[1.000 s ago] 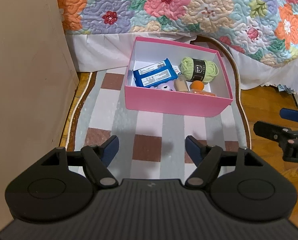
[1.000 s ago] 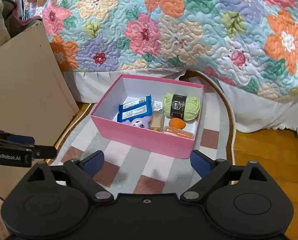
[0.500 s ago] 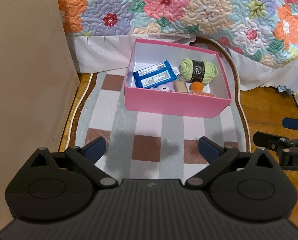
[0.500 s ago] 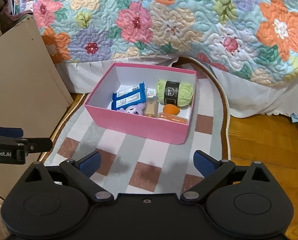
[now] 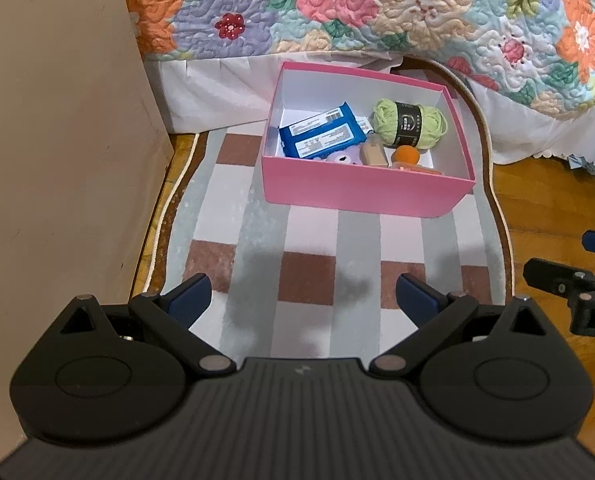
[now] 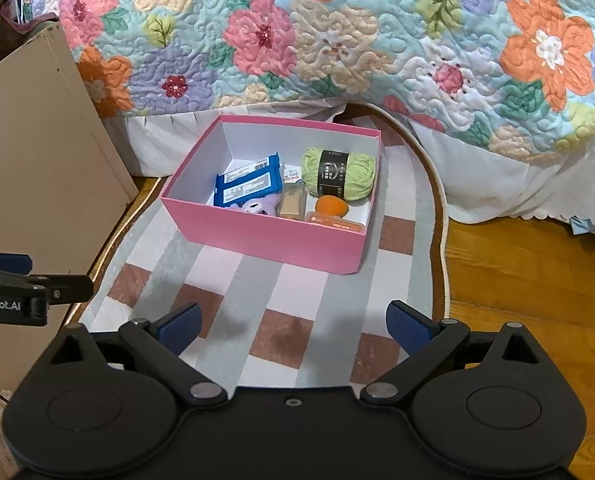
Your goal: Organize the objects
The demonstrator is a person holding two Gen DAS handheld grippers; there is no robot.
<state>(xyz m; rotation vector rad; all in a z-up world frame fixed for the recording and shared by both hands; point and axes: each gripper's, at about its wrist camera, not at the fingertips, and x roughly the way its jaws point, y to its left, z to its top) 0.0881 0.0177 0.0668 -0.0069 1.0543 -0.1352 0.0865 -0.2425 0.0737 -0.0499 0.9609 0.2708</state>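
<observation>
A pink box stands on a checked rug by the bed. It holds a blue packet, a green yarn skein, a small beige bottle, an orange ball, an orange packet and a purple toy. My left gripper is open and empty above the rug, short of the box. My right gripper is open and empty, also short of the box.
A beige cabinet side stands at the left. The quilted bed and its white skirt rise behind the box. Wood floor lies right of the rug.
Both grippers have pulled back from the box, so it looks smaller and farther. My left gripper's jaws have opened wider. The box contents have not moved.
</observation>
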